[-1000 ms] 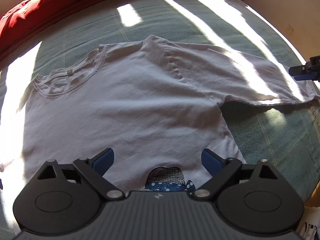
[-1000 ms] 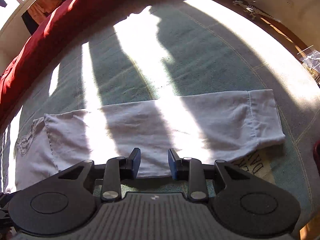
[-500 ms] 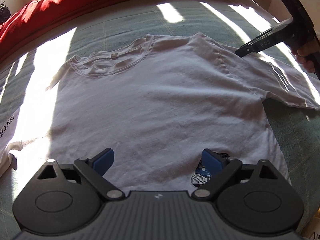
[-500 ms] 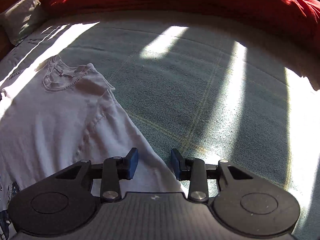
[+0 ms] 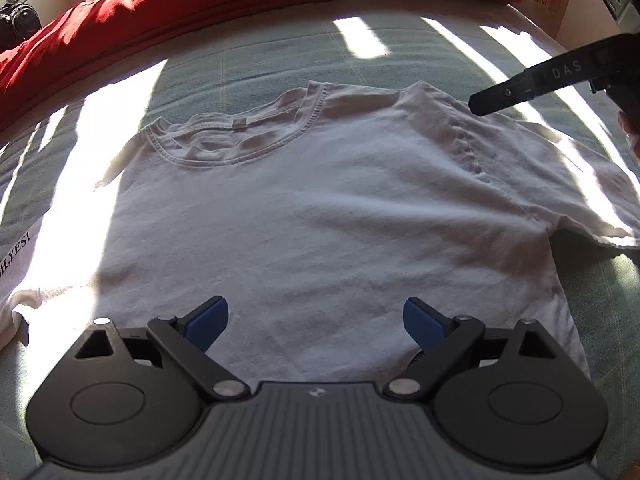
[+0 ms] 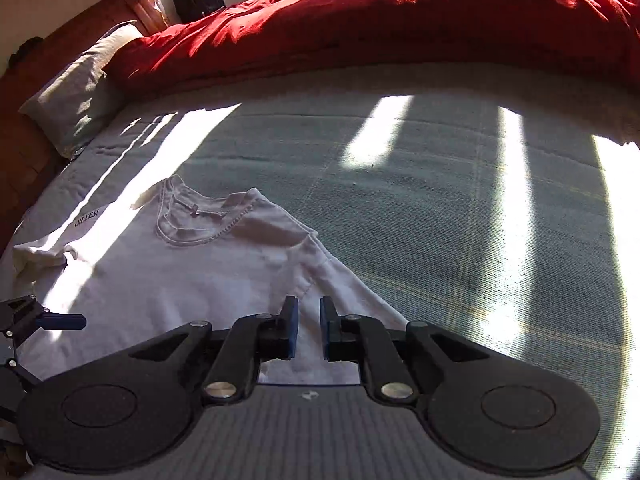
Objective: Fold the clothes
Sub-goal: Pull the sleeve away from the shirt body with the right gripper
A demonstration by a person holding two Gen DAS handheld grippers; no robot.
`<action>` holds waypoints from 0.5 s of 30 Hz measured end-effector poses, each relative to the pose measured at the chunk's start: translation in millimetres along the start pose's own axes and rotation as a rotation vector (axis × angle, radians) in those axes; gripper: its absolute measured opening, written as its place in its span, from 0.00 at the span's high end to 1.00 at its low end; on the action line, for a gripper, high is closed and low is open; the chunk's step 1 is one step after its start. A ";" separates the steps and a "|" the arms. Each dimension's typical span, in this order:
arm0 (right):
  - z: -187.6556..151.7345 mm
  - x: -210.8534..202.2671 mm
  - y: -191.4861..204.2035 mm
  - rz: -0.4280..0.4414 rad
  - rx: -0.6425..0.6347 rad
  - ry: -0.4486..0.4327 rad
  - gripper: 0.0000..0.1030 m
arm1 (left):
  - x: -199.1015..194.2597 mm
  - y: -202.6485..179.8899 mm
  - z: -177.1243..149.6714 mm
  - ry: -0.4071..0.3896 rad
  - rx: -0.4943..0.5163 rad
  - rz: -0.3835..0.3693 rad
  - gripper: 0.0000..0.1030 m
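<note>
A white shirt is spread flat on the green bed, with its collar at the far side and a red blanket lying beyond it. The left tool is held wide apart over the near hem, with nothing pinched. The right tool is being closed over the right sleeve; only a small gap is left, and no cloth is seen pinched.
</note>
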State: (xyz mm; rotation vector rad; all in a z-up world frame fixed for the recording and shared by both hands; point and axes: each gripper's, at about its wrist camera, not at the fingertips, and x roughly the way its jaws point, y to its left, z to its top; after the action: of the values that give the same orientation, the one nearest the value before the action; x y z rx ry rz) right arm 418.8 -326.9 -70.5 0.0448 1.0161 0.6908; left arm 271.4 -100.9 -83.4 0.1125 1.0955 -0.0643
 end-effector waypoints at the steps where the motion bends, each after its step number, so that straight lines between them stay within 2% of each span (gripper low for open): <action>1: 0.9 10.9 10.2 0.022 -0.017 0.011 0.86 | 1.0 1.0 -0.4 0.003 -0.005 -0.001 0.09; 3: 2.6 34.7 23.6 -0.005 -0.066 0.032 0.86 | 1.9 3.1 -1.1 0.006 0.001 -0.002 0.09; 5: 5.8 54.1 24.2 -0.101 -0.096 0.038 0.86 | 2.0 6.5 -1.7 -0.001 0.020 0.011 0.09; 7: 11.3 63.5 10.0 -0.162 -0.054 0.008 0.88 | 3.8 10.2 -2.6 0.001 0.029 0.015 0.08; 8: 15.3 65.7 1.1 -0.173 -0.021 -0.007 0.90 | 5.8 12.8 -3.0 0.007 0.029 0.017 0.08; 9: 19.1 66.1 -6.3 -0.180 0.012 -0.022 0.98 | 7.7 15.3 -3.4 0.012 0.029 0.020 0.08; 10: 22.5 65.4 -12.6 -0.182 0.047 -0.036 0.98 | 9.4 17.3 -2.9 0.019 0.028 0.021 0.08; 12: 27.0 57.3 -17.2 -0.188 0.097 -0.050 0.79 | 10.3 20.4 -1.5 0.017 0.023 0.016 0.09; 15: 23.5 35.1 -12.4 -0.190 0.141 -0.067 0.70 | 11.5 20.6 2.0 0.006 0.037 0.001 0.08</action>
State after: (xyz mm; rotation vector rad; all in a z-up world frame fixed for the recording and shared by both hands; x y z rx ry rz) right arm 455.5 -310.9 -88.8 0.0921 0.9886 0.4413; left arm 280.6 -80.6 -91.5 0.1466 1.1001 -0.0839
